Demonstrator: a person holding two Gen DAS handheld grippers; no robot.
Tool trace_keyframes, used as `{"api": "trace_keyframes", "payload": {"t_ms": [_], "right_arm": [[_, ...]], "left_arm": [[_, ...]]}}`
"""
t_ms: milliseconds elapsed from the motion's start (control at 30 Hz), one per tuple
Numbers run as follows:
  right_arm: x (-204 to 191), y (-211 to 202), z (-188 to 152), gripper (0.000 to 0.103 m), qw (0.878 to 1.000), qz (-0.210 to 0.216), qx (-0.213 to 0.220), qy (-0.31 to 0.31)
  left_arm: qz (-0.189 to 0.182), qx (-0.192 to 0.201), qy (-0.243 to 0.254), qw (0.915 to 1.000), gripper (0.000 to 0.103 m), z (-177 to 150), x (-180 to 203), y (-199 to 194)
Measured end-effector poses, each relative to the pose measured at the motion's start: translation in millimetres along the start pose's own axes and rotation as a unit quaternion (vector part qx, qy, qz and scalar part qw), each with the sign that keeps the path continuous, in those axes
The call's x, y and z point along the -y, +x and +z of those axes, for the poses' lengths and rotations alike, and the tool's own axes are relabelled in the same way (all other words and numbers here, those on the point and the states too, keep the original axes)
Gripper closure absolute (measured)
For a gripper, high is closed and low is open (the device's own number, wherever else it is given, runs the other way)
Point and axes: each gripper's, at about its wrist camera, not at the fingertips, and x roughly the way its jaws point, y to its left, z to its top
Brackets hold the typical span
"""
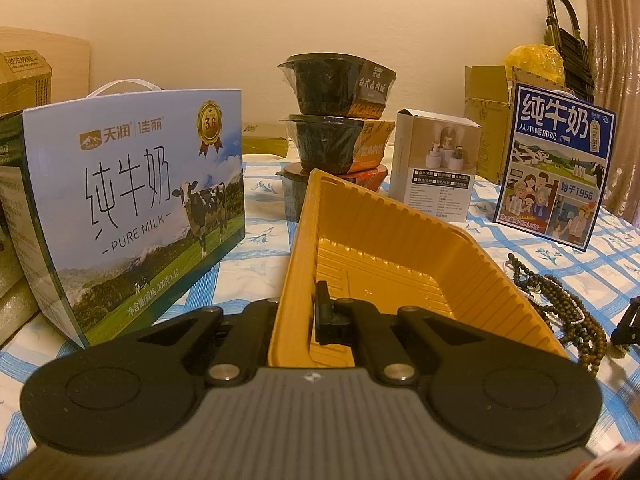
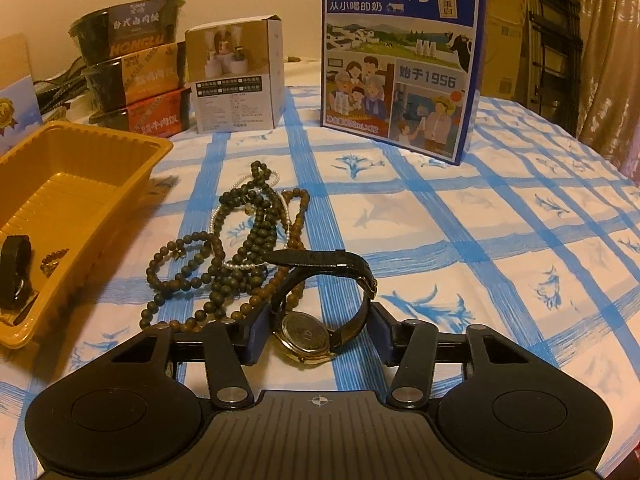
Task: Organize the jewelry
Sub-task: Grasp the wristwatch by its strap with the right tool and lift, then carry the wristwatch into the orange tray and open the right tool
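The left gripper (image 1: 298,320) is clamped on the near wall of the yellow tray (image 1: 420,232), which holds one small brown bead piece (image 2: 54,259) beside its inner finger. The right gripper (image 2: 318,334) is spread, its jaws on either side of the watch (image 2: 308,336), apparently not touching it. The beads (image 2: 248,240) lie just ahead-left; to its right, bare cloth (image 2: 500,260) runs to the table's edge.
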Motion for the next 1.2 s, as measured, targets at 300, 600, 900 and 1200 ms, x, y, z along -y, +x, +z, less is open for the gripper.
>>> {"api": "trace_keyframes", "payload": {"t_ms": [300,600,900,1200], "right_arm": [[-1,-12,6,0.061,1.000,0.015,0.020,0.011],[-18,-38,33,0.061,0.994,0.085,0.062,0.035],[-61,-39,54,0.061,0.973,0.218,0.052,0.059],[-123,2,53,0.061,0.961,0.271,-0.035,0.036]], "left_arm": [[0.000,0.000,-0.001,1.0000,0.100,0,0,-1],[0.000,0.000,-0.002,1.0000,0.100,0,0,-1],[0.000,0.000,-0.003,1.0000,0.100,-1,0,-2],[-0.001,0.001,-0.003,1.0000,0.100,-1,1,-3]]}}
